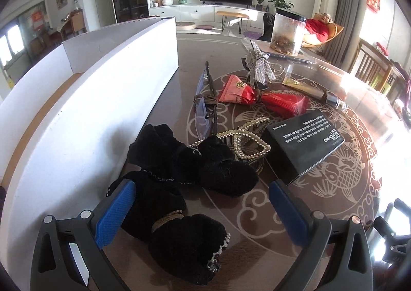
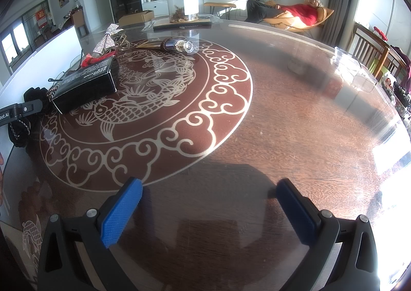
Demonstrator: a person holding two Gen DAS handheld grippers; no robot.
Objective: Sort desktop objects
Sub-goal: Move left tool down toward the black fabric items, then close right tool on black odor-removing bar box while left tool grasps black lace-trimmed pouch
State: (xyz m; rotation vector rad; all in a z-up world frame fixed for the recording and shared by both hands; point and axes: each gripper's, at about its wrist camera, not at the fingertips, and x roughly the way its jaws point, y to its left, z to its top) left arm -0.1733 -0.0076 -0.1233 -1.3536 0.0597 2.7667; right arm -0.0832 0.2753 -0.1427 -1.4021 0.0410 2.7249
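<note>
**Clutter of accessories beside a white box, both tools spread wide**

The left tool [image 1: 203,197] hangs low over a heap of black fuzzy hair scrunchies [image 1: 179,178], its blue-padded fingers [image 1: 115,211] wide apart and gripping nothing; the left pad sits against the dark plush, the right pad stands clear over bare counter [image 1: 295,214]. The scrunchies are thick, velvety and matte black, one wrapped with a thin gold band, another edged with small pale beads and a fine chain. They lie just beside the tall white wall of an open cardboard box [image 1: 102,101] at the left.

Behind the scrunchies rests a pearl-studded, bow-shaped hair clip [image 1: 246,141], touching a black carton [image 1: 305,139] printed with white lettering. Further back lie clear-lensed glasses [image 1: 203,108], two red foil packets [image 1: 259,97], a glittering silver bow [image 1: 259,65], a gold-tipped dark tube [image 1: 318,92] and a clear jar with a black lid [image 1: 287,34].

The right tool [image 2: 209,194] hovers over an empty stretch of the glossy brown counter [image 2: 295,124], fingers [image 2: 123,214] likewise parted with nothing between them. From there the black carton [image 2: 87,85] sits on the pale fish-and-cloud medallion [image 2: 159,121], well apart from that tool.
</note>
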